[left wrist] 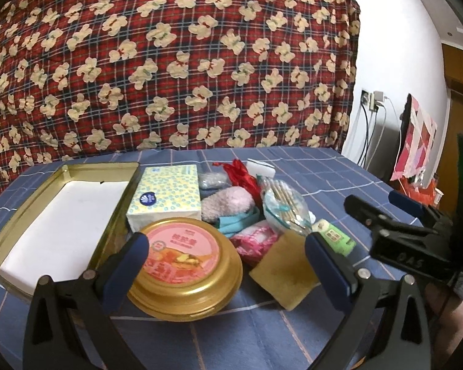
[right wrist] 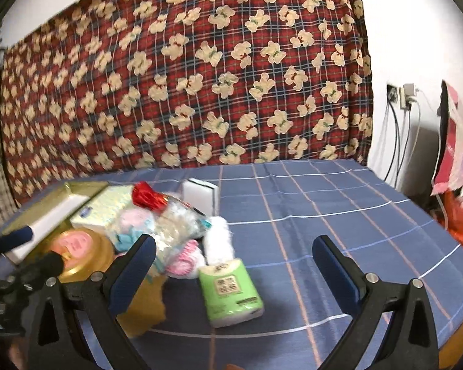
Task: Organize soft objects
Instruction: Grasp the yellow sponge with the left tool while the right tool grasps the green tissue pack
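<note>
Two tongs [left wrist: 227, 260] [right wrist: 234, 262] gape over cluttered pile beside gold tin [left wrist: 185, 265].

My left gripper [left wrist: 227, 265] and right gripper [right wrist: 234, 265] share one build: black plastic frames, silver screws, blue finger pads [left wrist: 327, 268]. I read "DAS" embossed on one.

Glossy gold metal tin [left wrist: 61, 215], fuzzy pink sock [left wrist: 227, 202], checked cloth tablecloth [left wrist: 324, 178].

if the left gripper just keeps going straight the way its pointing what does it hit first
Most likely the round gold tin with the pink lid, which sits low between the open left gripper fingers. The yellow sponge lies just right of that line. Depth is hard to judge.
</note>
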Available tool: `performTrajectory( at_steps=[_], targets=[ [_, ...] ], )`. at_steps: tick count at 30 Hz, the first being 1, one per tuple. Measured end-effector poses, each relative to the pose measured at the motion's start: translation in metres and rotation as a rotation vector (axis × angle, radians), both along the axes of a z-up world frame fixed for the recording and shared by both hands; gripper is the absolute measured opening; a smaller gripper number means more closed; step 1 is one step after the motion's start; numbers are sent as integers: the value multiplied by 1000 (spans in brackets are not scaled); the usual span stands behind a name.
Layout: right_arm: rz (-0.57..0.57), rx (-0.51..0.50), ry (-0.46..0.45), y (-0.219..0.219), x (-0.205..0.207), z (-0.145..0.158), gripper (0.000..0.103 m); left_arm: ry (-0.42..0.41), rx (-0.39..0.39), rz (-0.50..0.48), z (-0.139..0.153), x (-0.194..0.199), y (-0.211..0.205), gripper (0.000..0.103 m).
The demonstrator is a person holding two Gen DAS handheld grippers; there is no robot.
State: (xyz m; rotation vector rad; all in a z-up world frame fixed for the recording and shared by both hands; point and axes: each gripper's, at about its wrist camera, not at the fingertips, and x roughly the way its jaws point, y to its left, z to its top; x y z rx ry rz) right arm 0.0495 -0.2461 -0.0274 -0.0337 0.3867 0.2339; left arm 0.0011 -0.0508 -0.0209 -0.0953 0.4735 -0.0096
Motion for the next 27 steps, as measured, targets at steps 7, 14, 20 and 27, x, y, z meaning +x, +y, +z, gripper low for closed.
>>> performTrajectory(
  at_steps=[7,14,20,27],
  targets=[
    [-34,-31,48,-11,11,-14,102,12,27,-43,-5,0,-20,103],
    [-17,-41,82,-16,17,-25,101,28,58,-64,-10,4,-38,102],
    [9,-49,119,-15,22,-32,91,37,71,-75,-15,6,-46,102],
    [50,-115,149,-3,25,-37,87,39,74,-74,-17,6,-47,102]
  ],
)
